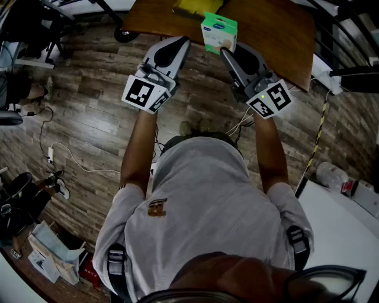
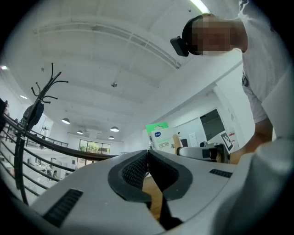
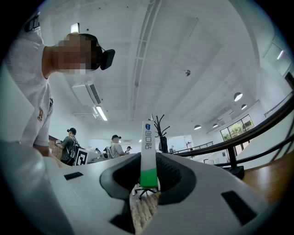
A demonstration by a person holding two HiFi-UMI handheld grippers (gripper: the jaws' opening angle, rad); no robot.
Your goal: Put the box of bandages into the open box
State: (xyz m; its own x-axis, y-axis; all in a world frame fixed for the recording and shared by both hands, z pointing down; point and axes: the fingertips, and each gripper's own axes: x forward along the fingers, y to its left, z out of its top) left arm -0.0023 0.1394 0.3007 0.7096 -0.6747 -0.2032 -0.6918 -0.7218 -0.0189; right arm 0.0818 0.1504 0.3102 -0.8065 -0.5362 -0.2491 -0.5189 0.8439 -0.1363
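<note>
right gripper: jaws closed onto the box of bandages, pads pressing its two wide faces; the narrow edge faces the camera, green band low, blue print higher up.
left gripper: jaws pressed together at the tips, nothing between them.
box of bandages, head view: green-and-white, upright, at the tip of the right gripper, over the near edge of the table; can't tell whether it touches the tabletop.
left gripper, head view: just beside the box on its left, apart from it, pointing at the table edge.
left gripper view: box upright past the jaw tips, right gripper beside it.
yellow item: on the table beyond the bandage box, cut by the top edge; too little shows to tell what it is.
marker cubes: one on each gripper, left, right.
floor: wood planks, a white cable lying across it.
</note>
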